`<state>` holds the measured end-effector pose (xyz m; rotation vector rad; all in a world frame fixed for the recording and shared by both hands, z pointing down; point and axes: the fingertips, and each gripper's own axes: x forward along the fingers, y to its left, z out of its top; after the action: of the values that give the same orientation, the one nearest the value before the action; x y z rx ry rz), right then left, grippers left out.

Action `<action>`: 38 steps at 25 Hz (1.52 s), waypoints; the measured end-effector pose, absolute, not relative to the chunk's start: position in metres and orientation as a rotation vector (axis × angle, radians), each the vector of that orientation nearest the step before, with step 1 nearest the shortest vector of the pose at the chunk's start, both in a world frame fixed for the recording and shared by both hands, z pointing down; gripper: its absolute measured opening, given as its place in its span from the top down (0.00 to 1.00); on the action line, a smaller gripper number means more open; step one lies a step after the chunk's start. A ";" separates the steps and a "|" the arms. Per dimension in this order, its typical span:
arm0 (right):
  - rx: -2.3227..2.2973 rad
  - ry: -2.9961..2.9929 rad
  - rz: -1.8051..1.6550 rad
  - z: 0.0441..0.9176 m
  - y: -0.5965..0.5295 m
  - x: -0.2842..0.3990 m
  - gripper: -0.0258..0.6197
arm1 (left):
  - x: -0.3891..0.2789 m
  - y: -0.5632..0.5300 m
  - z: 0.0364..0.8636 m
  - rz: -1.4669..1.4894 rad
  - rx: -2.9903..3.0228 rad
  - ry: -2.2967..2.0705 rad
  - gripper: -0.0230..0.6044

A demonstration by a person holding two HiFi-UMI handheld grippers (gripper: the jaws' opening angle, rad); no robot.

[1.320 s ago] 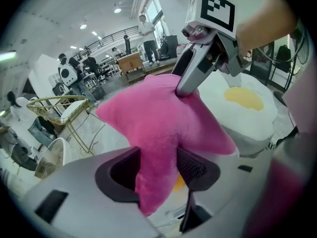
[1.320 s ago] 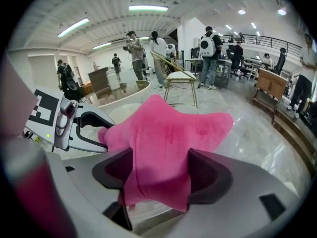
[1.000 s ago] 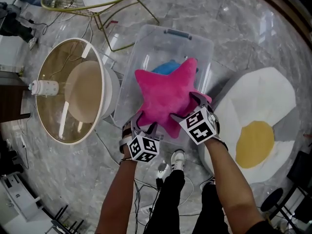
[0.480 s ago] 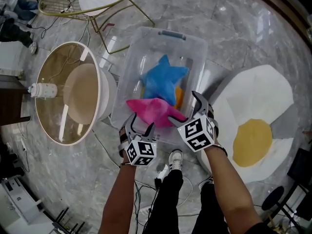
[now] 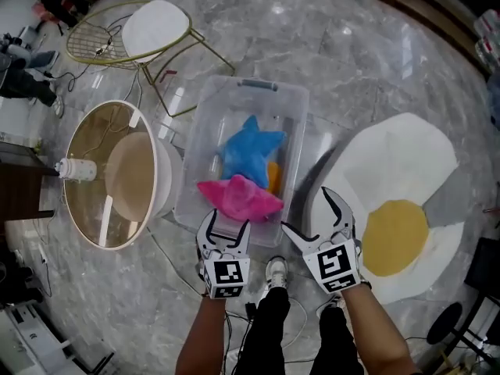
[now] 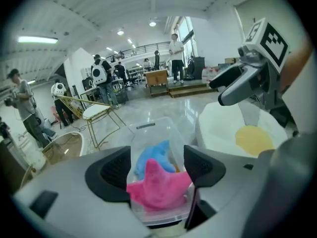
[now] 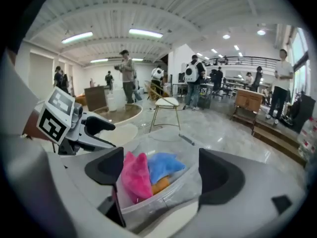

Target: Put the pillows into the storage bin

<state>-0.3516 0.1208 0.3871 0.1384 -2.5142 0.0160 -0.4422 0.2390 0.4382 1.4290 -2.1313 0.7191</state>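
Three pillows already lie in the clear plastic storage bin (image 5: 258, 86): the pink star-shaped plush pillow (image 5: 238, 198) at the near end, the blue star-shaped pillow (image 5: 248, 151) behind it and the orange pillow (image 5: 273, 175) beneath. Only the large fried-egg cushion (image 5: 398, 209) on the floor may remain. We hold the left gripper (image 5: 226, 228) and right gripper (image 5: 311, 216) side by side at the bin's near edge, angled down. The left fingers have just been opening and the right fingers closing slightly. Both pairs stand apart, empty.

The storage bin (image 5: 226, 108) is clear, smooth plastic; the pink pillow (image 5: 238, 198) and blue pillow (image 5: 248, 151) look plush; the floor (image 5: 351, 53) is glossy, probably stone
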 end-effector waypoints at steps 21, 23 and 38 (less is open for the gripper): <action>0.850 -2.733 0.016 0.057 0.050 -0.003 0.94 | -0.148 0.120 0.103 0.354 1.934 -2.037 0.93; 0.868 -2.747 0.036 0.034 0.057 0.017 0.94 | -0.128 0.120 0.076 0.367 1.982 -2.026 0.93; 0.896 -2.829 -0.107 -0.102 0.110 0.086 0.94 | -0.027 0.155 -0.062 0.349 2.163 -1.977 0.93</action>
<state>0.0856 0.1097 -0.1015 0.8956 -2.8286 -0.1071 -0.0274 0.1552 -0.0625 2.1631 -1.9770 0.3494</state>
